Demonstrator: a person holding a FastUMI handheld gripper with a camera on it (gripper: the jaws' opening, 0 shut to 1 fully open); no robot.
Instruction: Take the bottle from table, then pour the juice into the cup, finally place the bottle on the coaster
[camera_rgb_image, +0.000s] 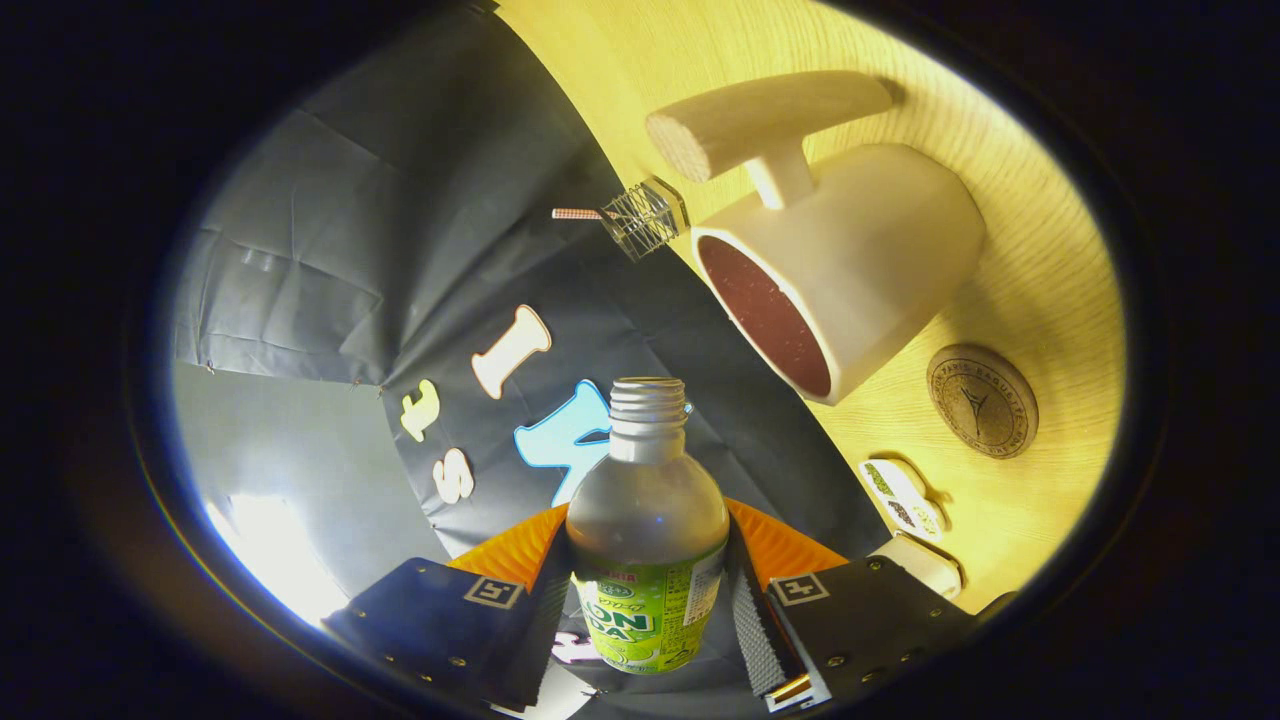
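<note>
Tongs (648, 610) clamp the uncapped bottle (648, 520) near the cup (850, 270).

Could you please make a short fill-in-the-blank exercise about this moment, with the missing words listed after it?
1. The gripper has both fingers pressed on the clear plastic bottle with the green label, whose screw cap is ____.
2. The white cup with a wooden handle holds a dark ____ liquid.
3. The round brown coaster lies on the light wooden ____.
4. Nothing stands on the ____ yet.

Missing words: off; red; table; coaster
</note>
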